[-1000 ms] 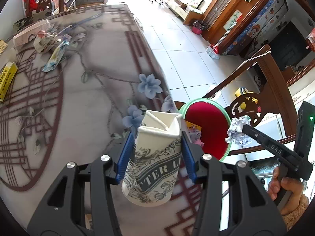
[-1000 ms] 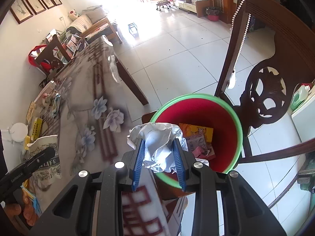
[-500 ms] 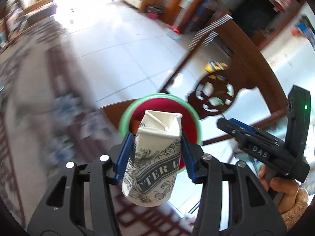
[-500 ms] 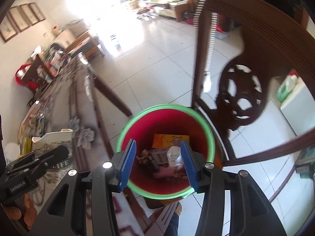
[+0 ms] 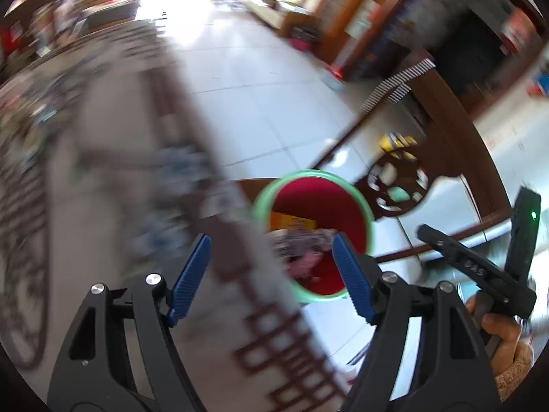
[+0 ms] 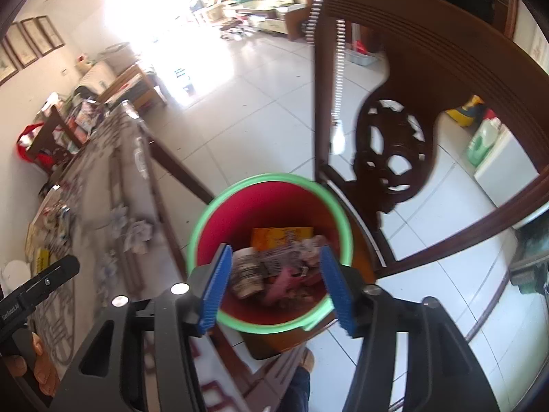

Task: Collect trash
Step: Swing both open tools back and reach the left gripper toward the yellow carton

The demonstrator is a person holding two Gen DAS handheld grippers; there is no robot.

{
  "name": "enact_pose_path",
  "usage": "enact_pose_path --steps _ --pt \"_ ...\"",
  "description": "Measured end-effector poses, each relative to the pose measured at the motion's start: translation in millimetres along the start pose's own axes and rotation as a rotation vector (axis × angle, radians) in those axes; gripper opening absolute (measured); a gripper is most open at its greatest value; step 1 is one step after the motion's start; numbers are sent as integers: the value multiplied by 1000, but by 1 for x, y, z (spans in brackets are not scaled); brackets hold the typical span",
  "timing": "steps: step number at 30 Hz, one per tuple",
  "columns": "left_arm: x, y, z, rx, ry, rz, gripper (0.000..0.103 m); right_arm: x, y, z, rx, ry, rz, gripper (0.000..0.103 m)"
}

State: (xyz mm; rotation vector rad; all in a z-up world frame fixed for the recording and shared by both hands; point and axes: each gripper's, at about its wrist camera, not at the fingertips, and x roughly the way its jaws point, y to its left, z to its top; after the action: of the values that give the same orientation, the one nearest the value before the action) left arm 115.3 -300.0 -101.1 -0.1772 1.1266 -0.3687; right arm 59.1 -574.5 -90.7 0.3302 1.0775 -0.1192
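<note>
A: What is nearest the cameras?

B: The left gripper (image 5: 271, 274), its blue pads spread and its jaws opening with nothing between them. It hangs over the edge of the table (image 5: 103, 171), beside the bin (image 5: 363, 202). The right gripper (image 6: 274, 285) is also opening and empty, and it sits straight above the bin's mouth.

A: Any writing on the tools?

B: In the left wrist view the right tool's black arm carries raised letters that look like "DAS", blurred. In the right wrist view the left tool has a small white label at the frame's edge, too cropped to read.

A: Where is the trash?

B: In the red bin with the green rim. A crumpled printed paper cup (image 6: 247, 276) lies on its side there, next to a yellow packet (image 6: 274, 237), pink scraps (image 6: 284, 281) and printed paper. None of the print can be read.

A: And further off?

B: A carved dark wooden chair (image 6: 394, 151) stands just behind the bin. More litter (image 6: 137, 233) lies on the patterned tablecloth, which is blurred. Beyond that is white tiled floor (image 6: 247, 103) and framed pictures (image 6: 31, 44) on the far wall.
</note>
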Motion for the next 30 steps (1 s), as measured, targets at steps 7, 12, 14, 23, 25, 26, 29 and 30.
enact_pose_path --steps 7,12,14,23,25,26,29,30 --pt "-52 96 -32 -174 -52 108 71 0 79 -10 -118 -6 66 57" --pt "-88 156 -50 -230 -97 175 71 5 136 -30 -175 15 95 58" --pt "-105 187 -55 -252 -116 215 72 8 162 -42 -193 29 107 58" --pt "-146 311 -81 -392 -127 308 73 16 245 -86 -265 79 103 59" --pt "-148 328 -85 -411 -122 307 73 18 256 -92 -270 86 90 59" --pt "-149 334 -86 -418 -123 304 73 19 261 -95 -270 90 84 59" --pt "-153 349 -93 -429 -130 290 74 24 278 -104 -283 108 65 59" --pt "-153 354 -97 -430 -128 287 75 25 283 -106 -291 113 61 59"
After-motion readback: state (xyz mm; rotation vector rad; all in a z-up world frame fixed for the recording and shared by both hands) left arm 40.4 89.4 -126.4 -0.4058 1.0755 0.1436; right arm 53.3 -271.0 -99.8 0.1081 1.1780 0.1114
